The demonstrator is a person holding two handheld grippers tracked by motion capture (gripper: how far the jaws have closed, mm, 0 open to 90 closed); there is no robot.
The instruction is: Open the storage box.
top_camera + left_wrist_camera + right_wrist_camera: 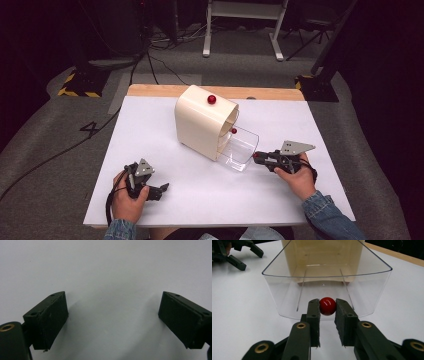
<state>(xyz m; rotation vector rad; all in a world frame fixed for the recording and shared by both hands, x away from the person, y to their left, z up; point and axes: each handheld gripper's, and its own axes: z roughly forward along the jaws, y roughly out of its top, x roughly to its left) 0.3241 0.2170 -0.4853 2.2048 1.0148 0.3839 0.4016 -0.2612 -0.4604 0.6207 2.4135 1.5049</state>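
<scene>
1. Right gripper point(327, 312) at lower centre of the right gripper view, jaws clamped on small glossy red ball knob point(327, 306) at the front of clear plastic drawer point(287, 290).
2. Drawer pulled out of cream rounded box point(202, 122) at centre of the high view, on white table point(150, 140).
3. Second red ball knob point(212, 99) on top of the box.
4. Left gripper point(162, 190) at lower left of the high view, jaws spread wide, holding nothing.
</scene>
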